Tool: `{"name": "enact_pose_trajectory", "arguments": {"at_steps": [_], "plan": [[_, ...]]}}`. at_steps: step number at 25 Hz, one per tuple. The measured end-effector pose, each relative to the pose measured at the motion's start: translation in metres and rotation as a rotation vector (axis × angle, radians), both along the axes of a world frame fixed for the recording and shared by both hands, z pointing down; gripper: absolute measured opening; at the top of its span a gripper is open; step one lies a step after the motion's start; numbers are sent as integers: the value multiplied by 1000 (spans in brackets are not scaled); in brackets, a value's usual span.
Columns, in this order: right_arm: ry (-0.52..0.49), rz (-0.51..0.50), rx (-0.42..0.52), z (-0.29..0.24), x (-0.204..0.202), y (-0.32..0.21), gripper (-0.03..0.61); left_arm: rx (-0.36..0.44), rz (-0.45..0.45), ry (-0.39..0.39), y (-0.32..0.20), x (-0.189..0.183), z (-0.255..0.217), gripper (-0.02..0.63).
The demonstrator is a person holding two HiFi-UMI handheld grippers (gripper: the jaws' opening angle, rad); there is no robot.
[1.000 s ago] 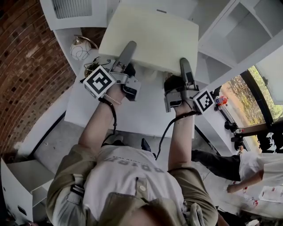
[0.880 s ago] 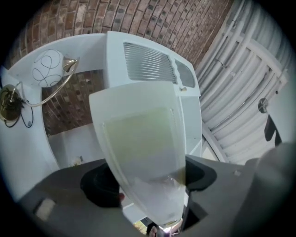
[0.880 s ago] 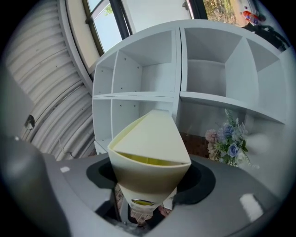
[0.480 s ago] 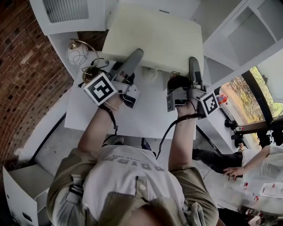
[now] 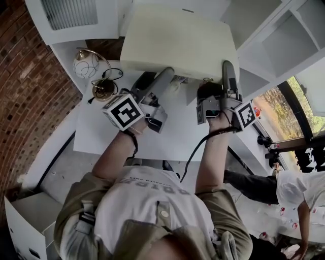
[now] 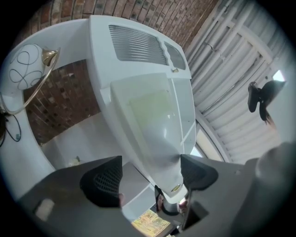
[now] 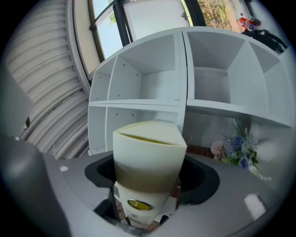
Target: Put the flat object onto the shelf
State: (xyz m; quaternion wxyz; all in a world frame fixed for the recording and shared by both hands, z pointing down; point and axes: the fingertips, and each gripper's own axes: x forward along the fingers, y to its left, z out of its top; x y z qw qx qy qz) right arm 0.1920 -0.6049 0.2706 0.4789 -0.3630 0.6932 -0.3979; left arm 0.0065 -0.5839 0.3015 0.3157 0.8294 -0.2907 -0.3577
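The flat object (image 5: 177,40) is a wide cream case, raised and tilted over the white table (image 5: 172,134). Both grippers are at its near edge. My right gripper (image 5: 228,68) is shut on the flat object (image 7: 148,152), which fills the gap between both dark pads; its jaws have just been opening slightly. My left gripper (image 5: 165,76) has the case (image 6: 148,115) between its jaws, which have just been closing a little. The case lies against the right pad (image 6: 196,171), while a gap shows beside the left pad (image 6: 104,180).
A white cube shelf unit (image 5: 284,35) stands at the right, its compartments (image 7: 185,78) ahead of the case. A wire-globe lamp (image 5: 84,63) stands on the table's far left, with artificial flowers (image 7: 233,146), a vented white cabinet (image 5: 71,15), a brick wall (image 5: 25,91) and a person (image 5: 299,193) around.
Both grippers and the cream case have shifted to the right and slightly up in the head view. The left gripper has moved closer under the case's edge. The person at the right has moved.
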Motion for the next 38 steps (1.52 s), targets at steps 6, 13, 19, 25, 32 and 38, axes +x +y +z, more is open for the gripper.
{"name": "enact_pose_trajectory", "arguments": {"at_steps": [6,13,19,25,32,38], "plan": [[78,-46,98,-14,-9,12,426,20,-26,32,-10,-2,-15,408],[187,-99,114,-3,-29,22,387,52,-91,25,-33,-15,-29,397],[232,-80,90,5,-27,7,341,17,-100,22,-51,-15,-27,394],[255,-51,87,3,-16,-14,322,19,-86,-9,-65,-8,-31,391],[259,-52,89,-4,-16,-38,265,-26,-74,-16,-84,-6,-31,371],[245,-59,40,-2,-20,-56,253,-109,-67,-9,-96,-12,-26,311]]}}
